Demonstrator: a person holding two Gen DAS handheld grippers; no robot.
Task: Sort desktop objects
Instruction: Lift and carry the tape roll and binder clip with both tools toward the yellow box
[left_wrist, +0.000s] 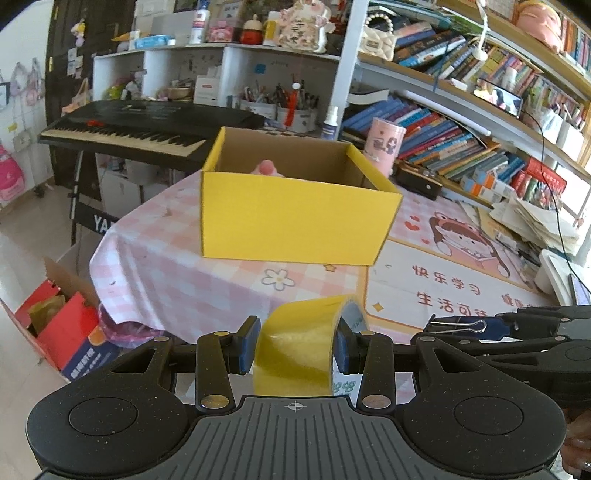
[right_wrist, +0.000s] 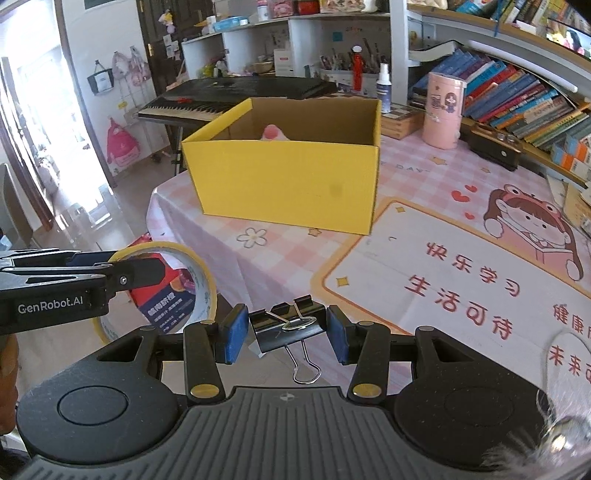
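Left claw (left_wrist: 295, 345) clamped on a yellow tape roll (left_wrist: 301, 347) — blue pads pressing both flat sides, roll upright and clear of the tabletop (left_wrist: 192, 266). Right claw (right_wrist: 282, 334) clamped on a black binder clip (right_wrist: 286, 326), pads on its two ends, wire handles hanging toward the camera. Both loads held in the air near the tabletop's front edge, side by side — each claw shows in the other's view. Yellow box (right_wrist: 288, 181) sits open on the pink checked cloth, well ahead of both claws. Something pink (right_wrist: 271, 132) pokes up inside the box; can't tell what it is. Pink canister (right_wrist: 443, 110) stands beside the box, toward the books.
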